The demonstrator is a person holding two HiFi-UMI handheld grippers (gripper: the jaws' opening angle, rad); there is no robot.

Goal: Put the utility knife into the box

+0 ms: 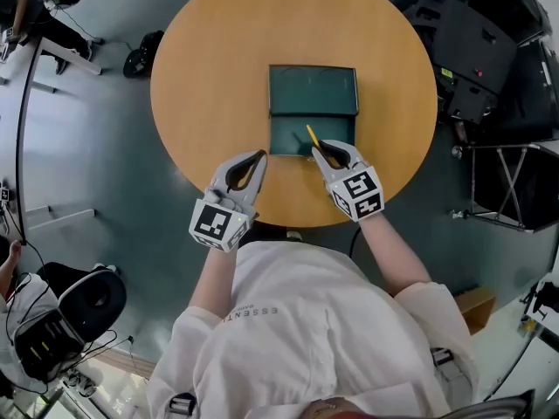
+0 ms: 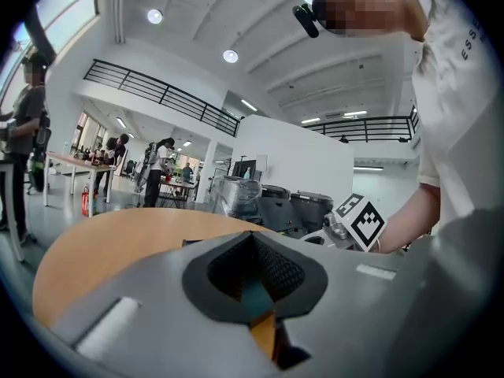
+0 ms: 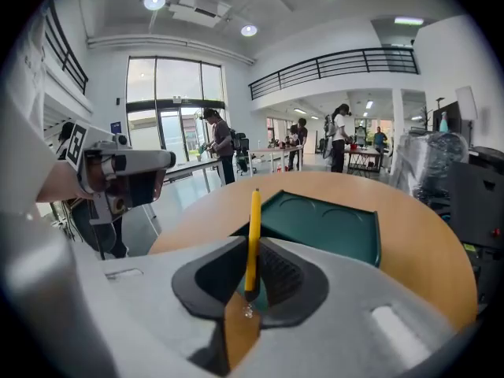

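Observation:
A slim yellow utility knife [image 1: 311, 135] sticks up out of my right gripper [image 1: 321, 149], which is shut on its lower end. In the right gripper view the knife [image 3: 253, 227] stands upright between the jaws of that gripper [image 3: 250, 283]. The dark green box [image 1: 313, 112] lies open in the middle of the round wooden table [image 1: 201, 77], and the knife hangs over its near half. The same box [image 3: 327, 227] lies just ahead in the right gripper view. My left gripper [image 1: 258, 158] hovers left of the box's near corner, shut and empty [image 2: 253, 239].
Black cases and equipment [image 1: 476, 55] crowd the floor right of the table. A black bag and gear [image 1: 74, 312] sit at the lower left. The table's near edge [image 1: 288, 221] runs just under both grippers. People stand at distant tables [image 3: 216, 144].

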